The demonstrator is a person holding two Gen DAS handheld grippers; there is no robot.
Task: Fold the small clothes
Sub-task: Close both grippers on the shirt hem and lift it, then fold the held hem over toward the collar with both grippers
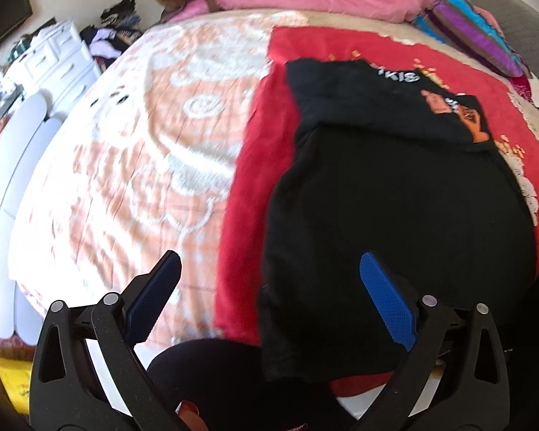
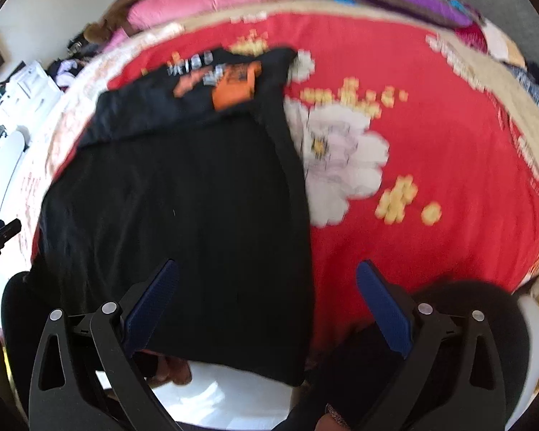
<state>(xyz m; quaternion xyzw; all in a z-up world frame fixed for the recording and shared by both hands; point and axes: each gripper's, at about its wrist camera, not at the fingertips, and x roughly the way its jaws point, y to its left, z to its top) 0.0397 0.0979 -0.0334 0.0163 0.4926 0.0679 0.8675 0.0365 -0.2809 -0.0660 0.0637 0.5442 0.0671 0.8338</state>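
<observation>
A black T-shirt (image 1: pixel 395 215) lies partly folded on the red blanket (image 2: pixel 431 136), both grippers' jaws apart and empty above its near hem (soft, light cloth; best pinched at corners).

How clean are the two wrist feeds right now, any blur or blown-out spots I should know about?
Left wrist view: the peach blanket is smeared and glaring white at its near left edge; the black shirt is a dark mass with little fold detail. Right wrist view: blurrier overall, with the shirt print and the white flower on the red blanket streaked. Both views bend at the rim.
</observation>
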